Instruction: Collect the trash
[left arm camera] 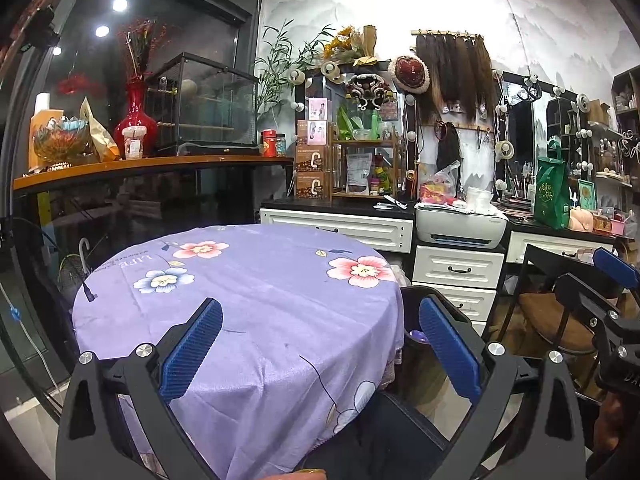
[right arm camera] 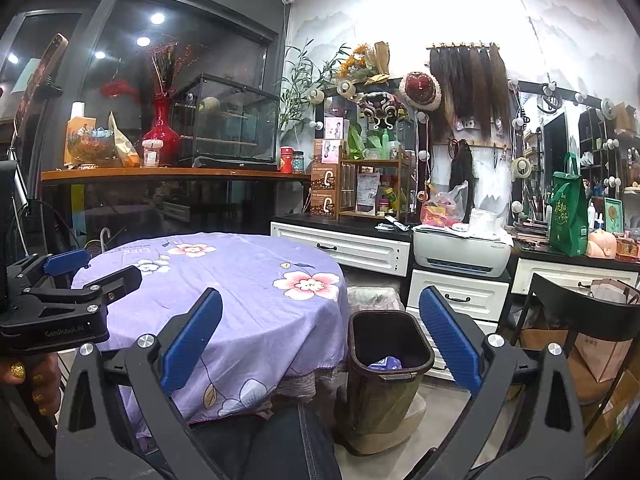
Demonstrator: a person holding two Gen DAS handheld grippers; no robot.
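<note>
Both grippers spread, empty: left gripper point(left arm camera: 320, 354), right gripper point(right arm camera: 320, 344). Trash point(right arm camera: 385, 363) already in bin point(right arm camera: 416, 334), right of table point(right arm camera: 240, 276). Looks like crumpled wrapper: light, soft; pinch at bulk.

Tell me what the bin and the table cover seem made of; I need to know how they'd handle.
The bin looks like dark brown moulded plastic, fairly matte: thin rigid walls, a rolled rim, a dull sheen. The table cover looks like thin woven cloth, purple with printed flowers: it creases on top and drapes limply over the edge. Fibre type cannot be told.
</note>
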